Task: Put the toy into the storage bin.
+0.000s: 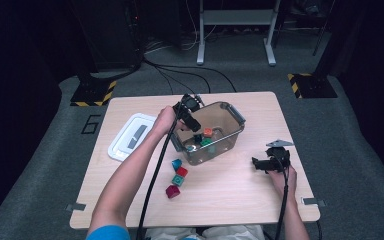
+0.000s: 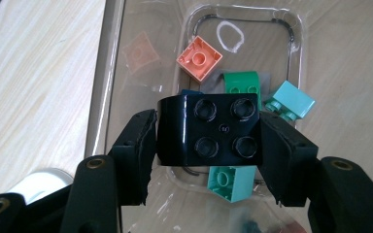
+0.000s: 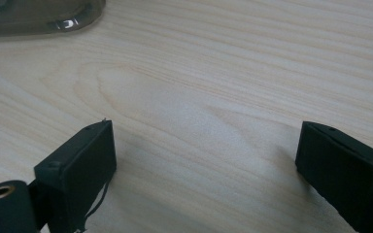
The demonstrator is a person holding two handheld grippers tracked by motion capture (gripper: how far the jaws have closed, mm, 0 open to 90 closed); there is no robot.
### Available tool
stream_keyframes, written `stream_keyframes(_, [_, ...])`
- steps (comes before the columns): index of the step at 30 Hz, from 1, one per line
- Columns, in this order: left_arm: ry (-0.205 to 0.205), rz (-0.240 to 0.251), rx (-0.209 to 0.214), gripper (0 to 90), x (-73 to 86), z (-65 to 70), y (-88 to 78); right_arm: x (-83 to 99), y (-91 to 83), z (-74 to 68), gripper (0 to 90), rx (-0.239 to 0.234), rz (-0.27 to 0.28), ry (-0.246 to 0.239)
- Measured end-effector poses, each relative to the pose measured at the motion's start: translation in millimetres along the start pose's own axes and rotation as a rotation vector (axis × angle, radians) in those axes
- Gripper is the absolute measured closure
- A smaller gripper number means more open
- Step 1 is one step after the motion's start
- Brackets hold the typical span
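Black four-stud plastic building brick (image 2: 209,130) sits clamped between the pads of my left claw (image 2: 208,145), studs facing the camera, held above the inside of the clear plastic bin (image 1: 232,116) that stands near the middle of the tabletop (image 1: 130,200). Going from the left of the high view: a white rectangular lid (image 1: 122,141) lies flat on the tabletop, well apart from the bin. Next, in front of the bin, four small bricks lie loose in a short line: a blue one (image 1: 176,164), a red one (image 1: 182,172), a teal one (image 1: 178,180) and a dark red one (image 1: 172,191). My left claw (image 1: 196,131) reaches down over the bin's near-left rim. On the bin floor below it I see an orange square brick (image 2: 199,57), a green brick (image 2: 242,82), a light teal brick (image 2: 291,99) on its side and a mint brick (image 2: 229,182) just under the black one. Far right, my right claw (image 1: 258,164) rests low over bare wood, jaws spread wide with nothing between them.
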State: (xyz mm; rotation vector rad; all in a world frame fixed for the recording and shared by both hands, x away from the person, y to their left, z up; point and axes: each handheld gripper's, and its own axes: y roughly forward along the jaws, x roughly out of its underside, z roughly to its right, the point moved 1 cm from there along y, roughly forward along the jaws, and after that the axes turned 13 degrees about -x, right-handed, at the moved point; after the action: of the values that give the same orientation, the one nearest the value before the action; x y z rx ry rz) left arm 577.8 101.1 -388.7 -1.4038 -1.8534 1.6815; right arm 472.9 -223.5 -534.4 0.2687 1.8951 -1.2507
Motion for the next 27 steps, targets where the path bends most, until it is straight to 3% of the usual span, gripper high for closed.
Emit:
stream_keyframes(6, [-0.021,-0.014,-0.01,42.5,0.1,-0.7,2.2,0.0,0.0,0.2,7.0,-0.001,0.0,0.0])
stream_keyframes(16, [-0.029,0.005,0.001,29.4,5.2,1.4,-4.1,0.0,-0.1,0.2,7.0,-0.001,0.0,0.0])
stream_keyframes(27, [-0.012,0.08,-0.011,17.1,21.5,5.0,-38.4,0.0,0.0,0.0,7.0,0.0,0.0,0.0])
